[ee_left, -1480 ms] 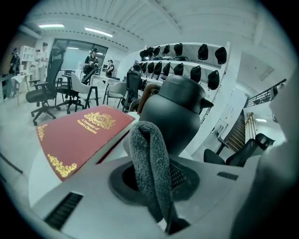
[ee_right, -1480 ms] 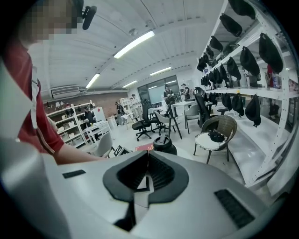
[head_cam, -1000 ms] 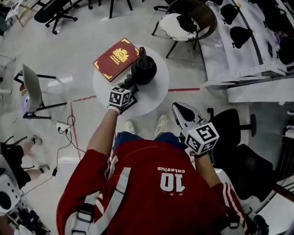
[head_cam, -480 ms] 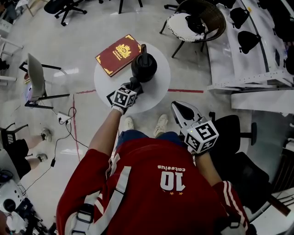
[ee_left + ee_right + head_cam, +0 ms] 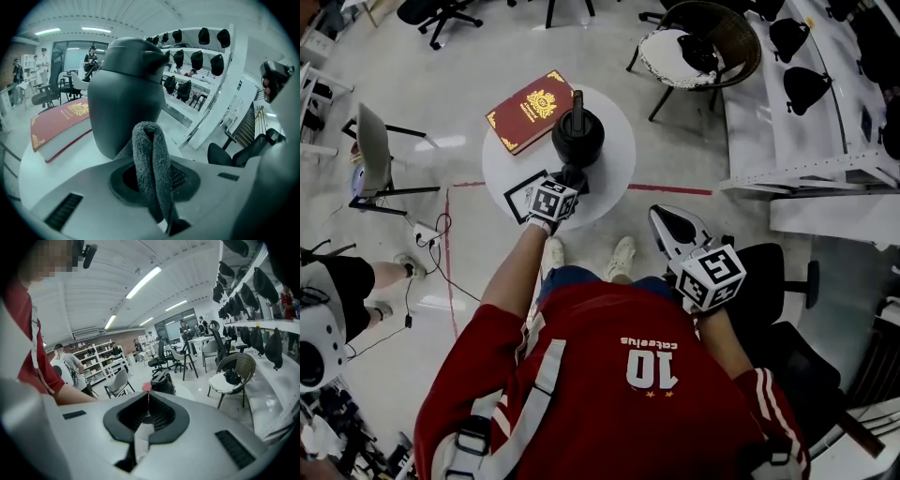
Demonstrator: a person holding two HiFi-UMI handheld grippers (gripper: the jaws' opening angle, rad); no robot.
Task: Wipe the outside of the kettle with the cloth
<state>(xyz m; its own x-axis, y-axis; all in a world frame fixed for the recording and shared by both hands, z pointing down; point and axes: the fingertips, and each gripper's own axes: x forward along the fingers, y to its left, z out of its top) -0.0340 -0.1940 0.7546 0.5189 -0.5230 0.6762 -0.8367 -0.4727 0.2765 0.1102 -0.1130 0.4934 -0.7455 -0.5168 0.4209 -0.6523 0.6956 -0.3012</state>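
Observation:
A black kettle [image 5: 577, 139] stands on the small round white table [image 5: 614, 173]. My left gripper [image 5: 572, 175] sits at the kettle's near side, shut on a grey terry cloth [image 5: 151, 161]. In the left gripper view the cloth folds up between the jaws right against the kettle's dark body [image 5: 124, 101]. My right gripper [image 5: 670, 225] hangs off the table, low at the right beside the person's body, with its jaws shut and nothing in them. In the right gripper view the kettle [image 5: 161, 380] shows far off beyond the closed tips.
A red book [image 5: 528, 110] lies on the table's far left, and a white card [image 5: 520, 195] at its near edge. A wicker chair [image 5: 698, 42] stands behind, a black office chair [image 5: 778, 281] at the right, a folding chair [image 5: 370, 159] at the left. Shelves with black caps [image 5: 811, 89] line the right.
The head view has shifted a little. My left gripper keeps the cloth at the kettle's near side. The right gripper has not moved.

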